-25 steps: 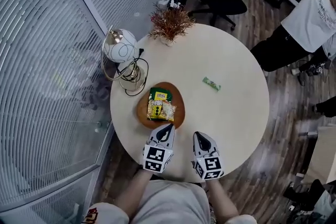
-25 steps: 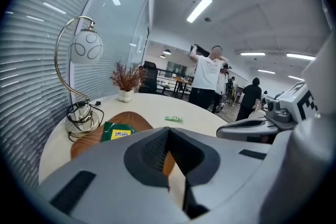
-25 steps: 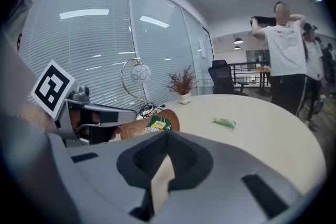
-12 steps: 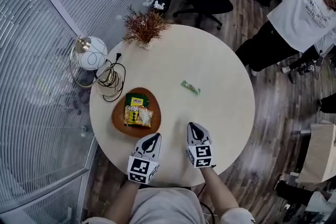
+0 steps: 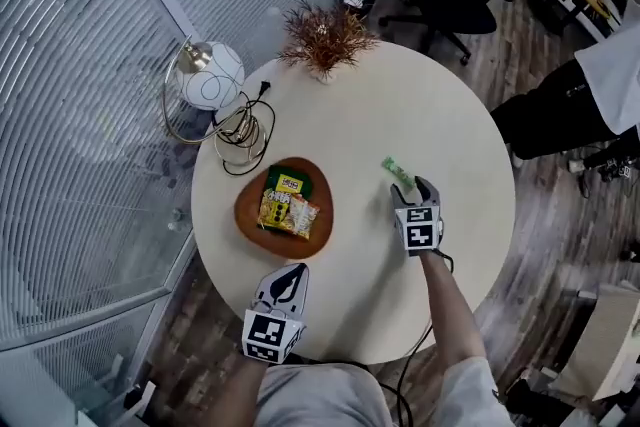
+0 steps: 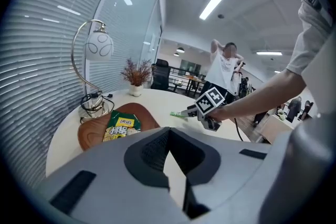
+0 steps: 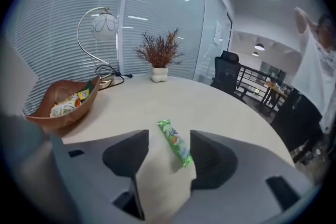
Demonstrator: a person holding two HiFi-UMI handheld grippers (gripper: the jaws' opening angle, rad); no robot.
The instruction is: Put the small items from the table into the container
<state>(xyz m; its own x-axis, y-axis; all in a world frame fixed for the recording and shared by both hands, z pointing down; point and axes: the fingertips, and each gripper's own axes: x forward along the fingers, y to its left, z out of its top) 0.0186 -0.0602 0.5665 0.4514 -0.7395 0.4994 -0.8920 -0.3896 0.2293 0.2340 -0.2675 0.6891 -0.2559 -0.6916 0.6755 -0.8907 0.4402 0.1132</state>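
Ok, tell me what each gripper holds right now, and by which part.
Nothing is held. The right gripper has its jaws opening, with the green packet lying on the table between them, untouched. The left gripper is shut and empty.

The right gripper's jaws are opening, and a slim green packet lies flat on the pale round table between the two fingers. It lies aslant: its far end pokes out past the fingertips, and its near end sits just beside the right-hand finger — whether it touches I cannot tell. Well off to the left of the left finger stands a brown wooden bowl with snack packets inside. Far beyond the fingertips are a globe lamp and a dried plant in a white pot.
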